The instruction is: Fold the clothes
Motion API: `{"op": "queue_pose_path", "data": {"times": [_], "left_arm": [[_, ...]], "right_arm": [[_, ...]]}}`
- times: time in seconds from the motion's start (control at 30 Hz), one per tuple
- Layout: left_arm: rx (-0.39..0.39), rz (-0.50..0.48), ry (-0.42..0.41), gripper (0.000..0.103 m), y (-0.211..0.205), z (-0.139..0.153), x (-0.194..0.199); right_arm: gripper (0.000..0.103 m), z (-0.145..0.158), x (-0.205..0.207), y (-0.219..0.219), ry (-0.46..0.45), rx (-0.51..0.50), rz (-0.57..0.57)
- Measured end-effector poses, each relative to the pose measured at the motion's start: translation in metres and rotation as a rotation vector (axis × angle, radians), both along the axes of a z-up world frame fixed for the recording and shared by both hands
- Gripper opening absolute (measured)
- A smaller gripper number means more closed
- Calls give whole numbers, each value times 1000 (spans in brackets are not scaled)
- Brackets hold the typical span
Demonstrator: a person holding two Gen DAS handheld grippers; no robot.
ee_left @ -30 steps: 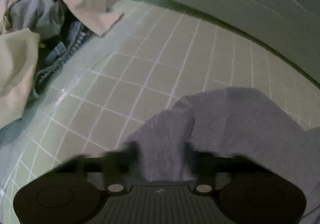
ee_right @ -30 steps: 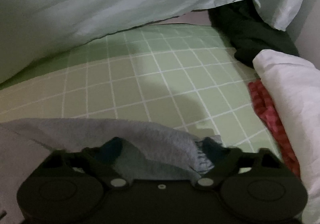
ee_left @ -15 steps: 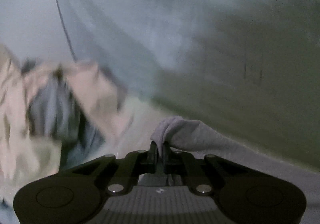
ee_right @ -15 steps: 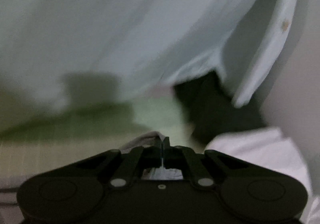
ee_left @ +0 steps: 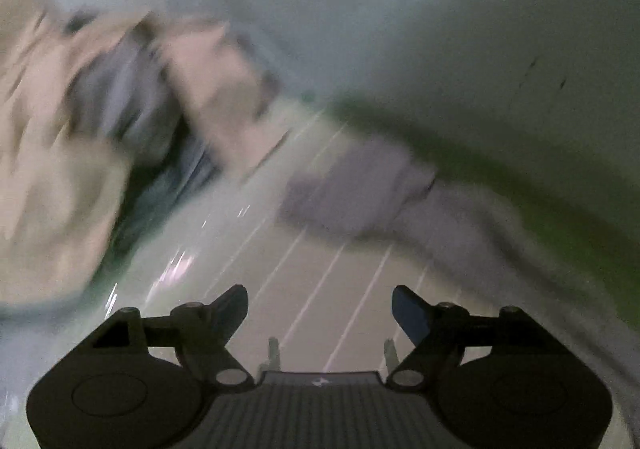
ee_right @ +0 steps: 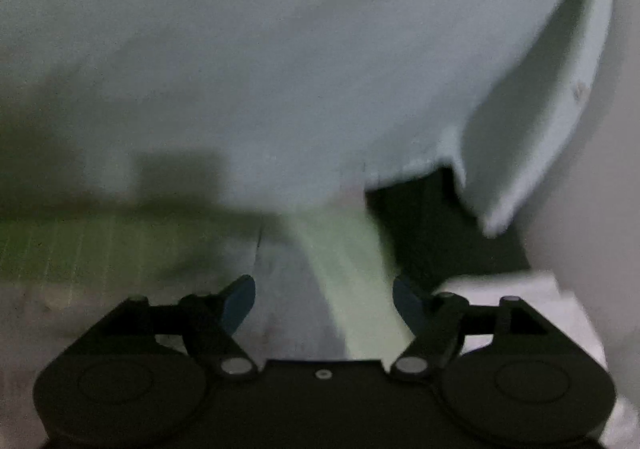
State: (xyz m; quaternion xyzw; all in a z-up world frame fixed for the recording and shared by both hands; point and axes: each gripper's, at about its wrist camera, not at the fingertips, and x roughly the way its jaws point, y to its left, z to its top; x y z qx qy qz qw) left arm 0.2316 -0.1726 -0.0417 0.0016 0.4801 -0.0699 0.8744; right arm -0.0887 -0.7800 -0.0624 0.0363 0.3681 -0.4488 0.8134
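A grey garment [ee_left: 360,189] lies on the green gridded mat [ee_left: 304,289], ahead of my left gripper [ee_left: 320,307], which is open and empty. The view is motion-blurred. In the right wrist view my right gripper [ee_right: 324,297] is open and empty above the mat [ee_right: 348,273]; a grey cloth edge [ee_right: 276,281] lies under its left finger.
A pile of beige, grey and denim clothes [ee_left: 80,137] sits at the left. A pale wall or sheet [ee_right: 280,69] rises behind the mat. A dark garment [ee_right: 432,225] and a white garment [ee_right: 520,301] lie at the right.
Both grippers were shut on the grey garment half a second ago. Now both are open and the garment lies on the mat ahead of them.
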Motion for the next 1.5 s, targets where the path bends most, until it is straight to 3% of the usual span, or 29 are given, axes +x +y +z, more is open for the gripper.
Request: {"op": "queue_pose_path", "data": {"times": [0.13, 0.27, 0.33, 0.47, 0.77, 0.87, 0.93, 1.0, 1.03, 1.07, 1.1, 1.13, 1.23, 1.37, 1.5], "left_arm": [[-1, 71, 60, 80, 49, -12, -48], [-9, 145, 113, 81, 90, -23, -89], [-23, 181, 134, 81, 104, -27, -102], [-64, 213, 164, 82, 118, -34, -123], [-21, 254, 230, 82, 121, -60, -136], [-55, 297, 223, 82, 127, -62, -141], [-59, 307, 212, 80, 129, -61, -142], [-53, 313, 191, 63, 128, -59, -144], [-50, 316, 179, 54, 128, -58, -144], [-63, 325, 175, 34, 128, -58, -143], [-76, 333, 170, 5, 129, -57, -142], [-92, 342, 165, 3, 129, -57, -141], [-161, 362, 134, 1, 131, -54, -134], [-161, 312, 22, 1, 114, -29, -105], [-215, 263, -139, 1, 101, 26, -81]], "right_arm": [[78, -28, -48, 53, 36, 74, -65], [88, -43, -97, 84, -39, 173, -205], [89, -50, -111, 95, -71, 227, -260], [89, -62, -123, 105, -103, 297, -293], [89, -71, -125, 111, -116, 365, -304], [89, -70, -127, 107, -126, 374, -325], [89, -71, -130, 102, -152, 392, -352], [89, -71, -131, 97, -178, 399, -358], [87, -71, -131, 95, -190, 402, -359], [83, -71, -130, 93, -198, 404, -354], [79, -71, -129, 91, -204, 407, -348], [65, -71, -128, 89, -210, 409, -341], [2, -68, -122, 83, -210, 406, -333], [1, -43, -107, 69, -245, 319, -288], [1, -5, -94, 49, -321, 218, -259]]}}
